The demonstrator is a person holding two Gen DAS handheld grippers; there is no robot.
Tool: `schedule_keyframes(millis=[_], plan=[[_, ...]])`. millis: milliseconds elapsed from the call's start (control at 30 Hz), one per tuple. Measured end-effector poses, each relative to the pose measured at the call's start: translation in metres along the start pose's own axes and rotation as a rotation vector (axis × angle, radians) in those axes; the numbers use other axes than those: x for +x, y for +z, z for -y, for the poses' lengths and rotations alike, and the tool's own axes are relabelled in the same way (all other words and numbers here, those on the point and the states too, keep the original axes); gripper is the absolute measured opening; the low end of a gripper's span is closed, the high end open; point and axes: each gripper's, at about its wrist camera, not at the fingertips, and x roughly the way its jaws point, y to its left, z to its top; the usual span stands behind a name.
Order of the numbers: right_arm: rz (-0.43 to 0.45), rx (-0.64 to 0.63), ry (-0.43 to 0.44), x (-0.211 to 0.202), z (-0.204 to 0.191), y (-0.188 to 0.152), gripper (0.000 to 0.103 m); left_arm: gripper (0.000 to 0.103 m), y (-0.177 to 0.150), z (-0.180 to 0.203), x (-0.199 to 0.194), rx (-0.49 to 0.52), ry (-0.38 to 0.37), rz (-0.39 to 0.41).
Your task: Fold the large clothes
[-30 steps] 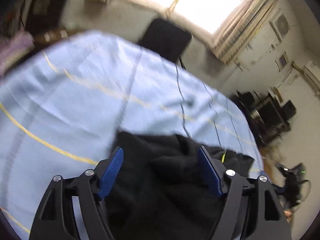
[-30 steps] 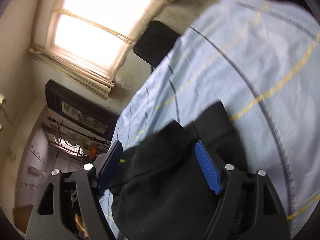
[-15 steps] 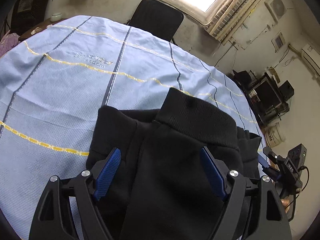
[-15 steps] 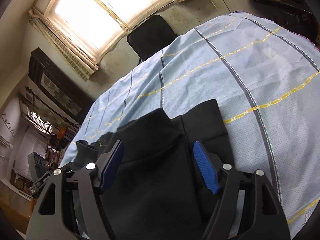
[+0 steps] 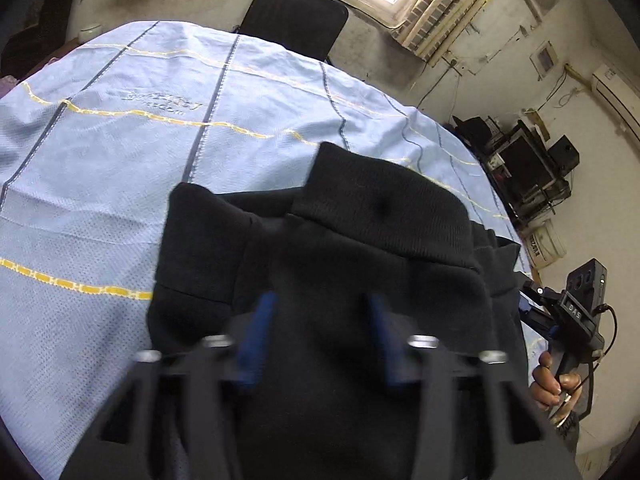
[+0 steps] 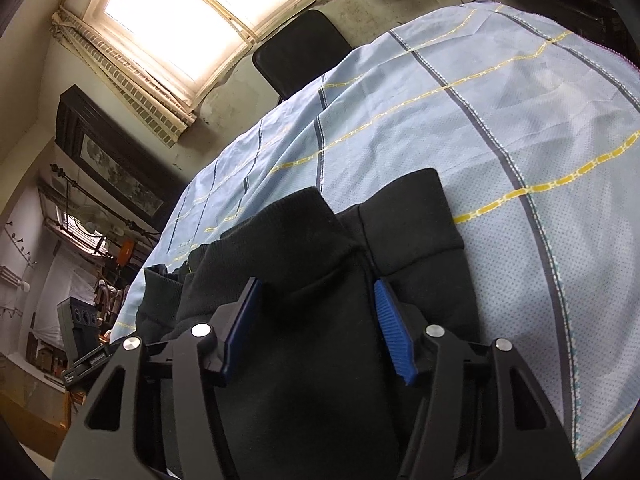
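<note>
Black garment (image 5: 360,280) lies bunched on the blue checked cloth (image 5: 100,160), ribbed cuffs pointing toward the chair (image 5: 294,16). Left gripper (image 5: 320,320): jaws have just been closing, blurred, fabric between the pads; whether they press on it I cannot tell. Right gripper (image 6: 316,312): jaws likewise just closing, both blue pads touching a raised fold of garment between them.
</note>
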Motion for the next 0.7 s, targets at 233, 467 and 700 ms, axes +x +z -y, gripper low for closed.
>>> schedule_keyframes(millis=[233, 467, 700], plan=[[-0.012, -0.033, -0.032, 0.006, -0.004, -0.004, 0.038, 0.006, 0.001, -0.010, -0.004, -0.039, 0.014, 0.033], [0.095, -0.030, -0.014, -0.026, -0.012, 0.004, 0.006, 0.005, -0.004, -0.005, -0.040, -0.041, 0.073, 0.130], [0.091, -0.076, -0.168, -0.018, -0.013, 0.005, 0.005, 0.005, -0.021, -0.018, -0.031, -0.039, 0.156, 0.083]])
